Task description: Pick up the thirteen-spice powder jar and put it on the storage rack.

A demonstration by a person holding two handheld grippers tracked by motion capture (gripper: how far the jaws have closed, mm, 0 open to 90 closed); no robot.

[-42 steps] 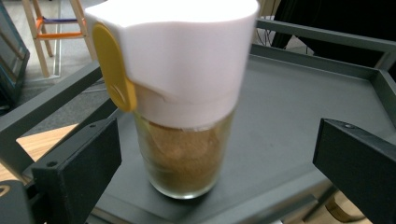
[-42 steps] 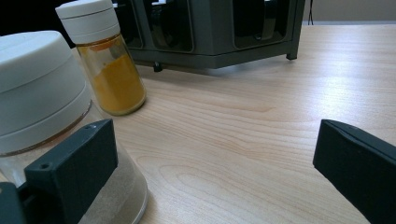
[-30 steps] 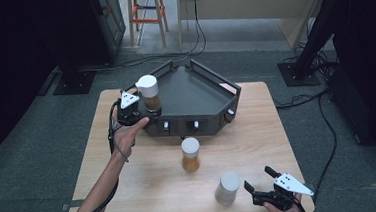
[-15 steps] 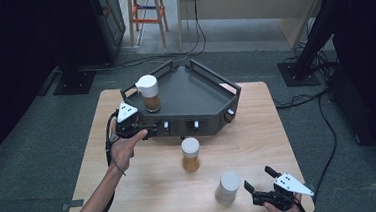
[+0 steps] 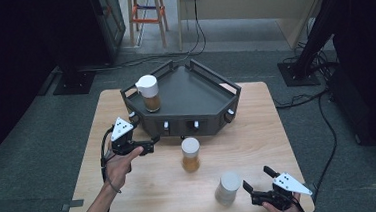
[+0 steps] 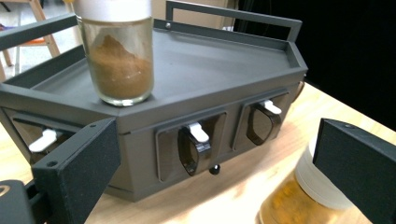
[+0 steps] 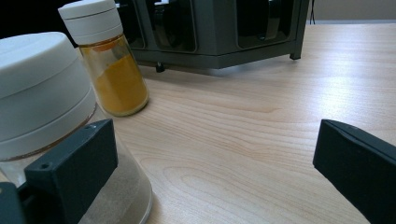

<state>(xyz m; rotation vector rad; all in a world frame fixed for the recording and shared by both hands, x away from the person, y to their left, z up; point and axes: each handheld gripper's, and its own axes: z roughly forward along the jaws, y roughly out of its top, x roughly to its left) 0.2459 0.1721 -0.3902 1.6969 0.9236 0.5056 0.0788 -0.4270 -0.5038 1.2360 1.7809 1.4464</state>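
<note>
Both grippers open, empty.
L gripper left-centre by rack; R gripper lower right beside grey jar; yellow jar mid-frame.

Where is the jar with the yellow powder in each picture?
High view: yellow jar mid-table, in front of the rack.
Left gripper view: bottom right, partly behind the right jaw.
Right gripper view: upper left, beyond a closer white-lidded jar.
Shared landmark: the dark rack.
</note>
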